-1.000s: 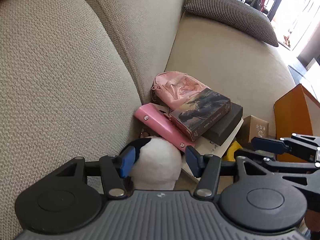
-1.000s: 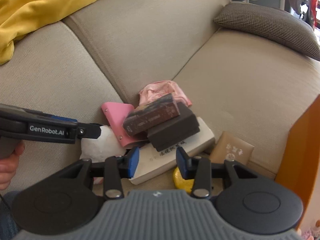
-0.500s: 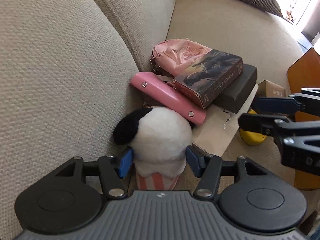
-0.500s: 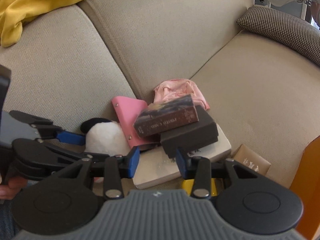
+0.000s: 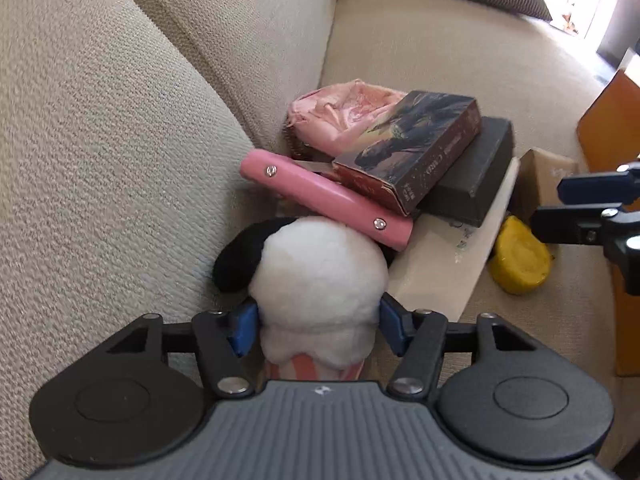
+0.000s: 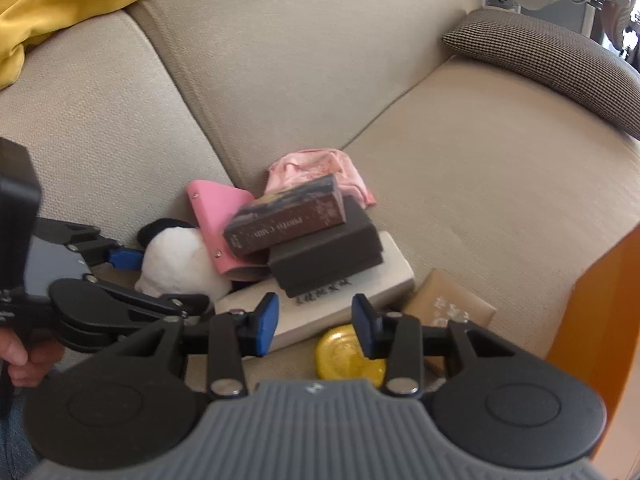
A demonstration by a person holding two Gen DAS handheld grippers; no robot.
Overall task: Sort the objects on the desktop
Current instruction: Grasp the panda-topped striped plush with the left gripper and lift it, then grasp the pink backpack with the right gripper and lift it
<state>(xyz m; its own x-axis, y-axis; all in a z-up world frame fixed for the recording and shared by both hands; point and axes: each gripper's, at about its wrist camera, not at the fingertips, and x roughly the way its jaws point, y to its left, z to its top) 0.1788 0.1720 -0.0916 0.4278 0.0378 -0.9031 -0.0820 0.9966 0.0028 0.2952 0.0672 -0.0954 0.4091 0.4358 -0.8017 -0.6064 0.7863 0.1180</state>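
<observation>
A white plush toy [image 5: 320, 280] with a black ear lies against the sofa back. My left gripper [image 5: 316, 326] points down over it, open, its blue pads on either side of the plush without squeezing it. The toy leans on a pink case [image 5: 320, 196], under a dark picture box [image 5: 412, 148] and a black box [image 5: 476, 172] stacked on a flat white box [image 5: 440, 268]. My right gripper [image 6: 316, 322] hovers open over that white box [image 6: 340, 296] and a yellow lump [image 6: 348, 356], nothing between its fingers. The right wrist view also shows the plush [image 6: 180, 256] within the left gripper [image 6: 164, 280].
A pink cloth pouch [image 5: 340, 120] sits behind the stack, a brown carton [image 6: 452, 300] and an orange box [image 6: 600, 300] to its right. A checked cushion [image 6: 552, 64] lies at the sofa's far end, a yellow blanket [image 6: 60, 0] on its back. A person's hand [image 6: 16, 356] holds the left gripper.
My left gripper has come down over the plush toy, which now sits between its pads instead of ahead of them. The right gripper has stayed over the white box.
</observation>
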